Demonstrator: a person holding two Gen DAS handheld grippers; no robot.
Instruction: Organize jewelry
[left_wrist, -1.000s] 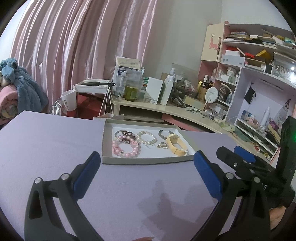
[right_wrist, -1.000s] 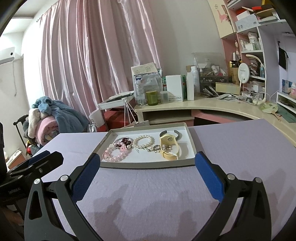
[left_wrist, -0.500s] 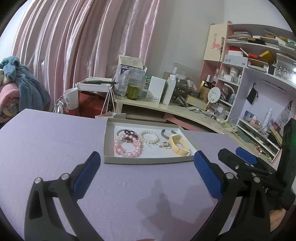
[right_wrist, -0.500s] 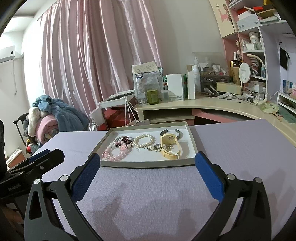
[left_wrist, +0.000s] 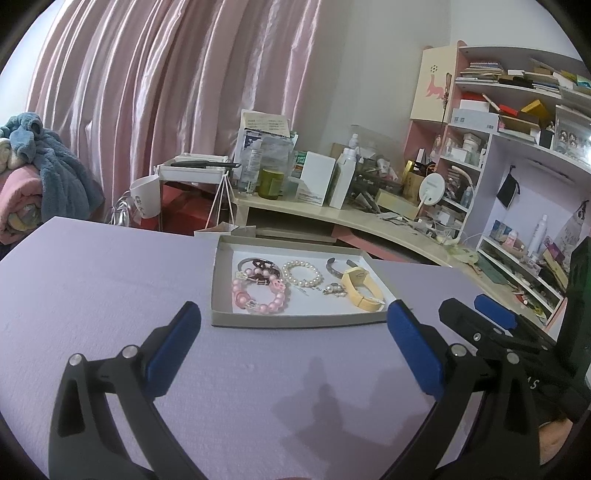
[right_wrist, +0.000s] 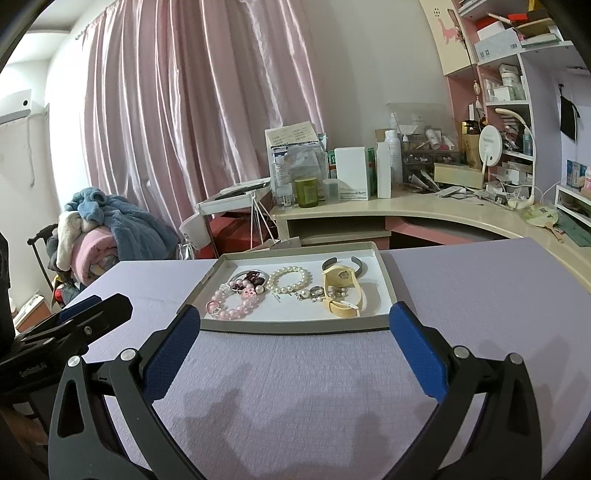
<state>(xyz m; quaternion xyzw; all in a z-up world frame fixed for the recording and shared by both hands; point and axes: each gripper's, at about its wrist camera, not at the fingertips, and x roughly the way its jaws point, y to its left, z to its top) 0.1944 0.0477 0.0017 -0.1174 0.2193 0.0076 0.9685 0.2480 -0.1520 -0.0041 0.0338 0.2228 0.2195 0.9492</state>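
Observation:
A shallow grey tray (left_wrist: 218, 291) (right_wrist: 295, 326) lies on the lilac table. It holds a pink bead bracelet (left_wrist: 258, 297) (right_wrist: 231, 304), a dark red one (left_wrist: 260, 267) (right_wrist: 251, 277), a white pearl bracelet (left_wrist: 301, 272) (right_wrist: 290, 278), a grey cuff (left_wrist: 334, 266) (right_wrist: 341, 263), a yellow watch (left_wrist: 364, 290) (right_wrist: 341, 291) and small silver pieces (left_wrist: 334, 290) (right_wrist: 321, 293). My left gripper (left_wrist: 291, 345) and right gripper (right_wrist: 295, 345) are open and empty, just short of the tray's near edge. Each shows beside the other.
A cluttered curved desk (right_wrist: 424, 208) with bottles and boxes stands behind the table. Pink shelves (left_wrist: 517, 147) fill the right. A pile of blankets (right_wrist: 107, 229) sits at the left before the pink curtain. The lilac table (right_wrist: 480, 295) spreads around the tray.
Both grippers have drifted slightly; the tray sits a little differently in each view. Nothing was taken hold of or let go.

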